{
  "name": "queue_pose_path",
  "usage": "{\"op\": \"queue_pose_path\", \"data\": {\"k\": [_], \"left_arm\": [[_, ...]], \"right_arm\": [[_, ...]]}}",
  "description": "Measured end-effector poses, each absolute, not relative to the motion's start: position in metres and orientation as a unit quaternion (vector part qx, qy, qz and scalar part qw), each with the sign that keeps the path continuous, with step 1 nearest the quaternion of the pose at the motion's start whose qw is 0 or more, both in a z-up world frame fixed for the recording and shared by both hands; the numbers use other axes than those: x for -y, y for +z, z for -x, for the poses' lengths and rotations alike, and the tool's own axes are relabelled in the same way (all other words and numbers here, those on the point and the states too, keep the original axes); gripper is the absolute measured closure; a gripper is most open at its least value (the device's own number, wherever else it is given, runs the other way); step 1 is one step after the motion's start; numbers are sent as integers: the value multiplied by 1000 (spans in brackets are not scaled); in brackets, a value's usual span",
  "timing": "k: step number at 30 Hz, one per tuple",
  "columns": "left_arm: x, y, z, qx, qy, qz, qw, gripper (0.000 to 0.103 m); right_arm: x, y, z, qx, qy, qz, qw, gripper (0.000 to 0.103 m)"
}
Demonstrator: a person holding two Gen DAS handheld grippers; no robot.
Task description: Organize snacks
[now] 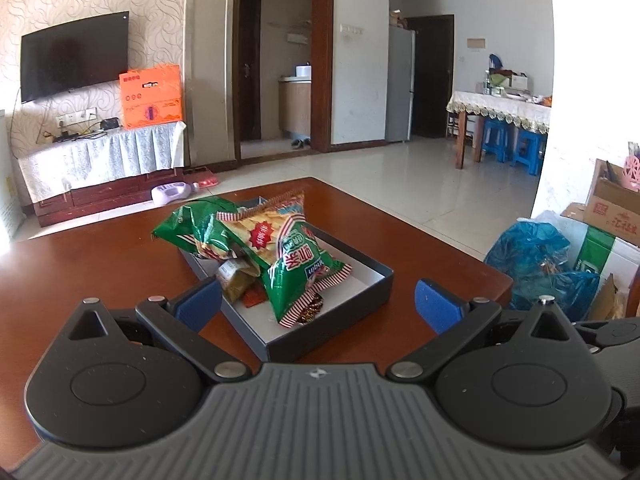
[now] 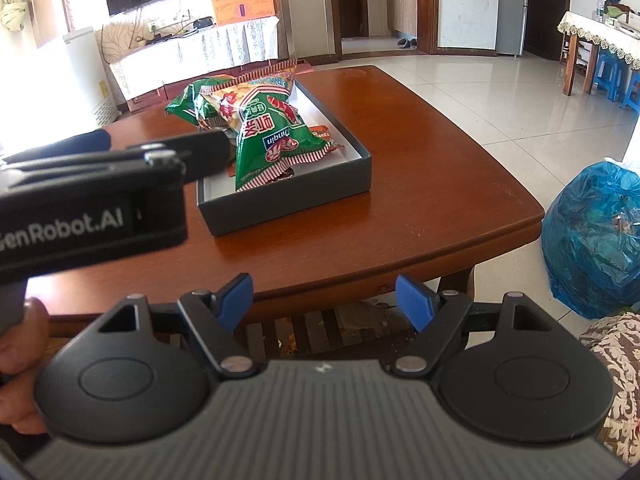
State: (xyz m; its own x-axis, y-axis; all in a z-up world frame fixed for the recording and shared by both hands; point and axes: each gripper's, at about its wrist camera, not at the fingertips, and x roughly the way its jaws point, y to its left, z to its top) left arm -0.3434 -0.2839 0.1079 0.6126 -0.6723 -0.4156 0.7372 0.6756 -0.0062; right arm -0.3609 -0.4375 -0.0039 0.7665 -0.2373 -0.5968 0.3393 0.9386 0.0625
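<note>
Your left claw point(image 1: 318, 304) stands wide open with nothing between its blue pads point(image 1: 199, 304); it hovers over the near part of the wooden surface point(image 1: 100, 264), pointed at the dark grey box point(image 1: 328, 336). The near corner of that box lies between the two pads in the left wrist view, but neither pad touches it as far as you can see.

Your right claw point(image 2: 324, 300) is also spread wide and holds nothing. It hangs back off the near edge of the surface point(image 2: 420, 208), with the edge and the shelf underneath showing between its fingertips point(image 2: 416, 300). In the right wrist view the left claw's black body reaches in from the left, its tip close beside the box's left wall; whether it touches is not clear.

The snacks sit inside the box point(image 2: 288, 208), which has a white floor and rests near the middle of the surface. A large green bag point(image 1: 296, 260) with a red-and-white striped seam lies tilted across the pile, its lower end toward the box's near side. A second green bag point(image 1: 188, 228) sticks out over the far left wall. Under the big bag you can make out smaller packets point(image 1: 236, 276), one olive, one red, partly hidden. From the right wrist view an orange-edged packet point(image 2: 326, 136) peeks out on the right side of the large bag point(image 2: 272, 136).

Beyond the surface's right corner, a blue plastic bag point(image 2: 596, 240) rests on the tiled floor.
</note>
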Motion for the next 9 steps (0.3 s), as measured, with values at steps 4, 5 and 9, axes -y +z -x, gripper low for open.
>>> {"op": "queue_pose_path", "data": {"k": [4, 5, 9], "left_arm": [[283, 109, 343, -190, -393, -78, 896, 0], [283, 109, 343, -190, -395, -78, 895, 0], [284, 109, 347, -191, -394, -82, 896, 0]], "right_arm": [[437, -4, 361, -305, -154, -83, 936, 23], [438, -5, 361, -305, -154, -83, 936, 23], [438, -5, 361, -305, -154, -83, 936, 23]]}}
